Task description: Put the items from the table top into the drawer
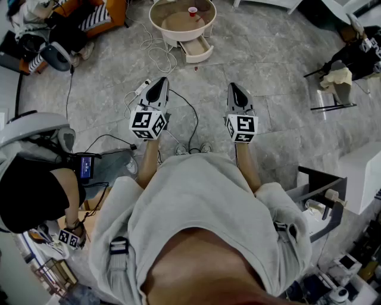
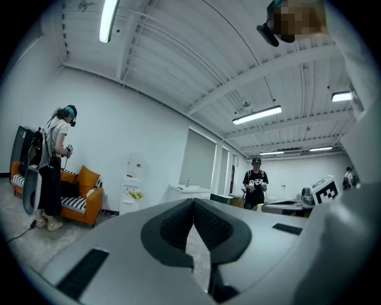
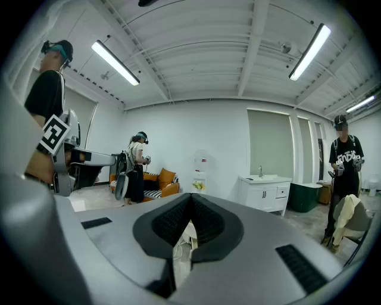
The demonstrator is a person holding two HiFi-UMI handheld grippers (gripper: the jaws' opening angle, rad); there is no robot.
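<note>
left gripper (image 1: pixel 158 84) and right gripper (image 1: pixel 233 87) are held level, fingers together on nothing, because the red cup (image 1: pixel 192 11) sits well ahead on the round bench (image 1: pixel 156 24) above its open drawer (image 1: pixel 197 50).

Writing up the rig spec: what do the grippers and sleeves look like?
Left gripper and right gripper: pale grey tapered shells, black textured pads, a cube of black-and-white square markers on each. Sleeves: short, light grey shirt.
</note>
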